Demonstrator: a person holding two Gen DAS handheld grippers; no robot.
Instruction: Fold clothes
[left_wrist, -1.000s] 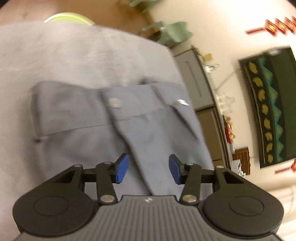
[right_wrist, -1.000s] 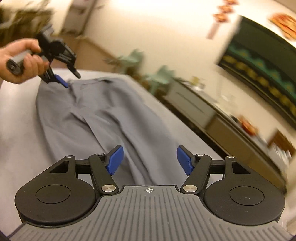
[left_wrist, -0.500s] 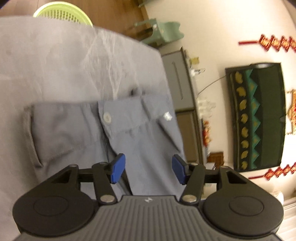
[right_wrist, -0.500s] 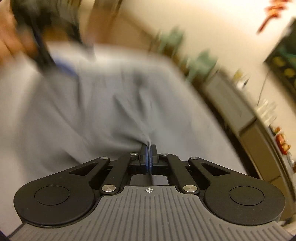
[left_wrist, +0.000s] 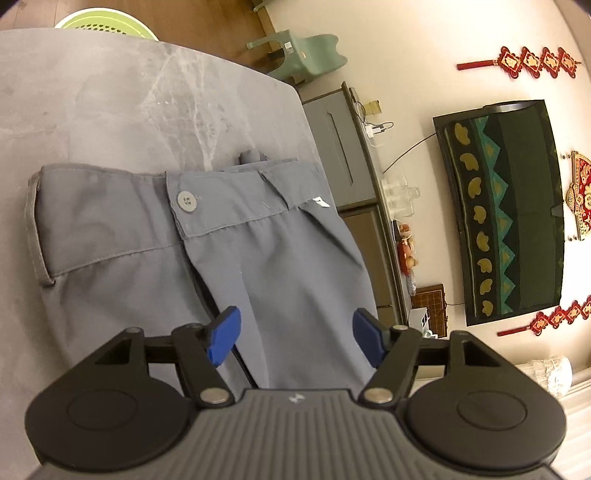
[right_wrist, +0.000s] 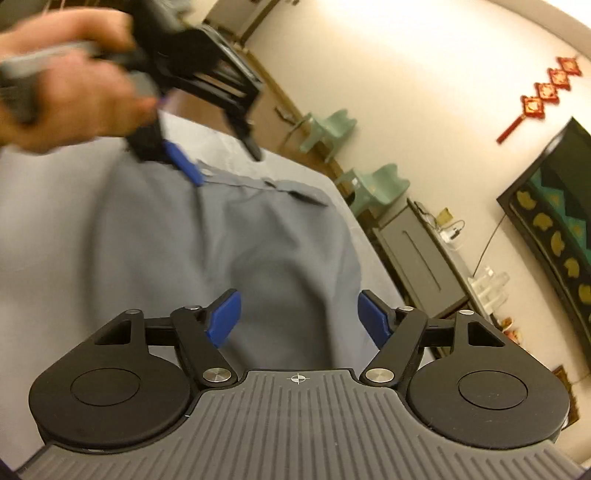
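Currently, scene: a pair of grey trousers is spread flat on a grey tabletop, seen by both wrist cameras.
Trousers, placement: the waistband is laid toward the far side of the tabletop, with the legs running back toward the cameras; the right edge of the cloth is close to the tabletop's right edge.
Trousers, detail: a pale button is seen on the waistband above the fly, and a small white tag shows at the right hip.
Left gripper: its blue pads are spread apart and are opening; they hover over the trouser front just below the fly, and no cloth is pressed by either pad.
Left gripper, other view: it is gripped by a hand at the upper left of the right wrist view, blurred, with one blue pad near the waistband; whether contact is made cannot be told.
Right gripper: its pads are spread and opening above the trouser leg; fabric lies below the gap, but nothing is pinched.
Surroundings: a green basket is seen beyond the tabletop, pale green chairs stand by the wall, and a dark patterned hanging is mounted above a low grey cabinet.
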